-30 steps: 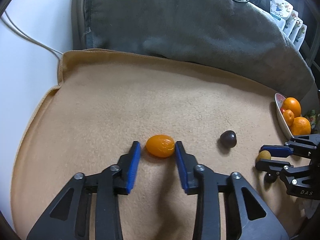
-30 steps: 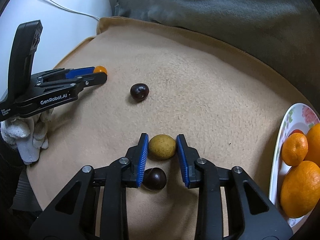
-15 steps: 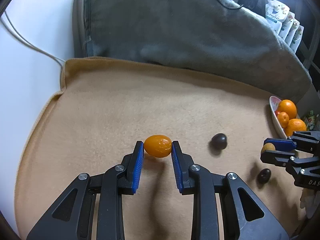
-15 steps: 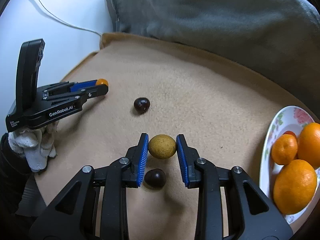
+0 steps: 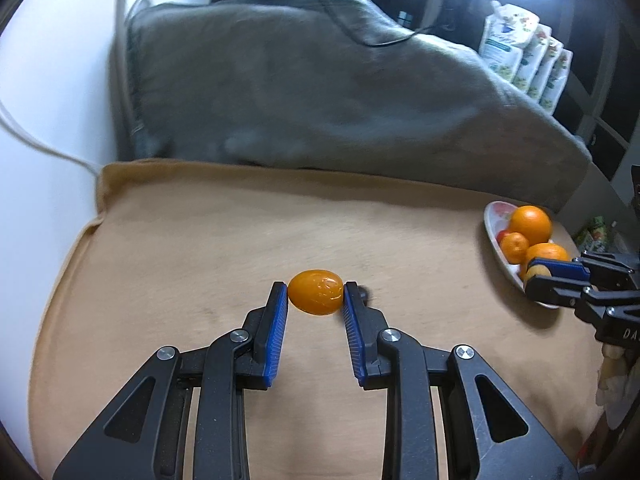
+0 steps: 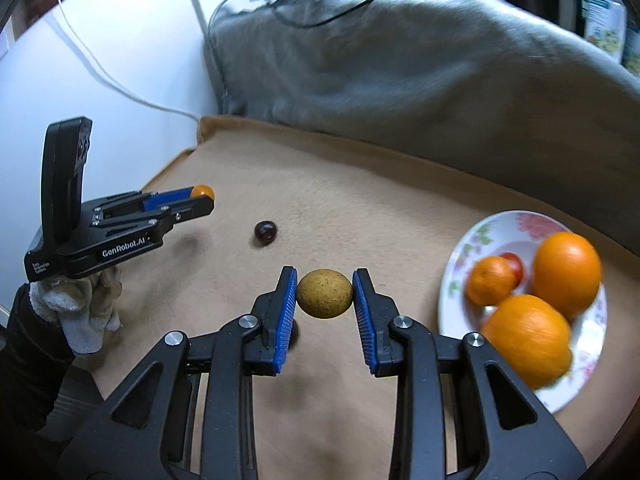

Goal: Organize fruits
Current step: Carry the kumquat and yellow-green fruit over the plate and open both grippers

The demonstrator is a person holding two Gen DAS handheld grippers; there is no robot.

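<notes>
We find the small orange oval fruit [image 5: 316, 292] clamped across its middle between the fingers of the left gripper [image 5: 316, 300], held clear above the tan blanket [image 5: 200, 240]. The yellow-brown round fruit [image 6: 325, 294] sits likewise in the right gripper [image 6: 325, 300], near the flowered plate [image 6: 472, 240] of oranges [image 6: 566, 272] at right. We judge both fruits light, smooth-skinned and easily bruised, best gripped gently at the widest point. One dark round fruit [image 6: 265, 232] lies on the blanket, farther left.
</notes>
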